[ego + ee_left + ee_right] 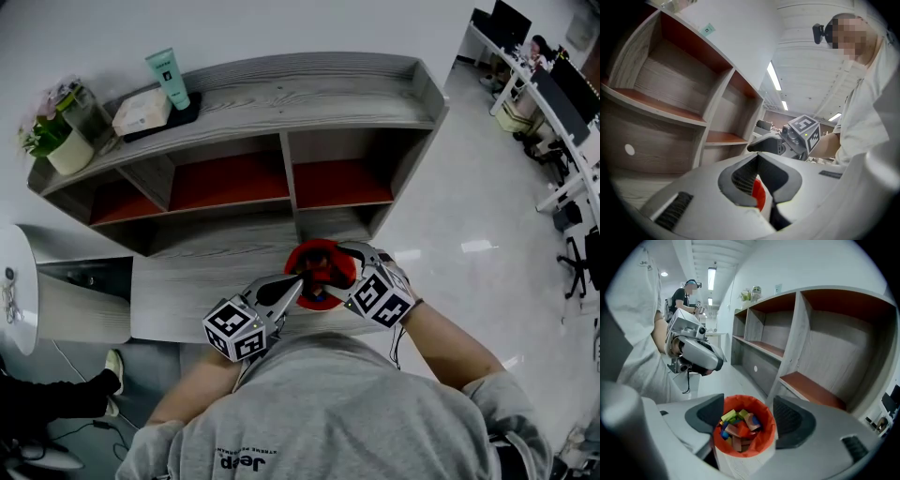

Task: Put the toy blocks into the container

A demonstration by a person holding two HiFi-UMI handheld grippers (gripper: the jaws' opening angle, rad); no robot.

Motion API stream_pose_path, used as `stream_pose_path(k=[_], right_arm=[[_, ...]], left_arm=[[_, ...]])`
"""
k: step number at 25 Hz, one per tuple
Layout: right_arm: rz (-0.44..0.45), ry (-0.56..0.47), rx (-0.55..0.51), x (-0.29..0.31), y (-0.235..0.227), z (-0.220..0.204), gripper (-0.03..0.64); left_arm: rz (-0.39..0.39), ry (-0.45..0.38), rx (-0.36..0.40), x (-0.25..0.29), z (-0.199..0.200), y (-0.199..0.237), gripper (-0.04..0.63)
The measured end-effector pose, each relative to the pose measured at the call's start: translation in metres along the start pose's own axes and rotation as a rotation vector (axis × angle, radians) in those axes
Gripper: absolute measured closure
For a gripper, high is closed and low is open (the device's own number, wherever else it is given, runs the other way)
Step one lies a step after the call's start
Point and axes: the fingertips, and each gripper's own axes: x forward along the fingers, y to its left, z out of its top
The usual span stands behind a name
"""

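The red container (302,251), holding mixed-colour blocks (738,425), stands on the grey surface (178,300) at the person's 12 o'clock, in front of the shelf (281,169). The right tool (749,416) hangs over it from 4 o'clock, its jaws wide apart with the rim between them, gripping nothing. The left tool (757,157) points in from 8 o'clock with its jaw tips together, and a red sliver (759,194) shows in the gap behind them.

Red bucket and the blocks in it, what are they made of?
The bucket looks like soft cloth or thin plastic, matt orange-red: its rim is wavy. The blocks look like painted wood or plastic: straight hard edges, flat bright colours. I can't tell which.
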Motion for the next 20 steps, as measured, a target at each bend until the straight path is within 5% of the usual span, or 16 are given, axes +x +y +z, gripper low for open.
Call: stream_pose_path(k=[9, 15, 20], right_arm=[[0.018, -0.100, 0.073, -0.006, -0.002, 0.028, 0.267], [0.058, -0.292, 0.182, -0.014, 0.001, 0.073, 0.418], [0.000, -0.415, 0.202, -0.010, 0.006, 0.121, 0.542]], left_arm=[[0.057, -0.043, 0.011, -0.027, 0.013, 0.015, 0.581], [0.115, -0.107, 0.039, -0.076, 0.041, 0.036, 0.581], [0.149, -0.168, 0.071, -0.140, 0.065, 0.066, 0.581]])
